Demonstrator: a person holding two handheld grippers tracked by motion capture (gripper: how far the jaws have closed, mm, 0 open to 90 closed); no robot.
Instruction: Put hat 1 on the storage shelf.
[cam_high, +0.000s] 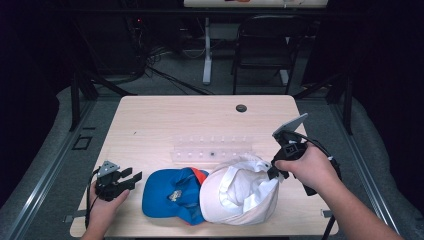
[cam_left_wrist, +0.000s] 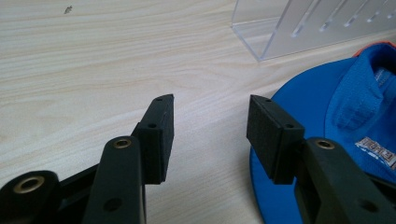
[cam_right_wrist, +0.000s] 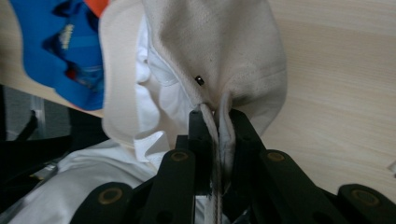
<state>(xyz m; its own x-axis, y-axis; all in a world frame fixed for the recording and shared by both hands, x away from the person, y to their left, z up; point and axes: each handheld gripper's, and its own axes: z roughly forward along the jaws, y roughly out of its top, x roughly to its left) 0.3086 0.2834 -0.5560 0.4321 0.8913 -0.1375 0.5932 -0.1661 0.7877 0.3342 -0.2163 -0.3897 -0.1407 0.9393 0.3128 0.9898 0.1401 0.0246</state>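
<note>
The right gripper (cam_right_wrist: 215, 116) has its jaws pinched on a fold of the white cap (cam_high: 240, 192), which lies upside down at the near edge of the table (cam_high: 165, 120), its edge overlapping the blue cap (cam_high: 170, 192) beside it; the left gripper (cam_left_wrist: 210, 126) rests low on the wood just left of the blue cap, jaws spread with nothing between them. The hold takes in only a thin gather of fabric, so I judge it could slip free if the cap is lifted fast; because the two caps touch, a pull on the white one may drag the blue one along, perhaps toward the near edge. A clear plastic rack (cam_high: 212, 150) lies just behind the caps and would catch a cap carried forward too low; a small round hole (cam_high: 241, 108) sits near the far edge; beyond the table stand a dark chair (cam_high: 265, 45) and floor cables.
</note>
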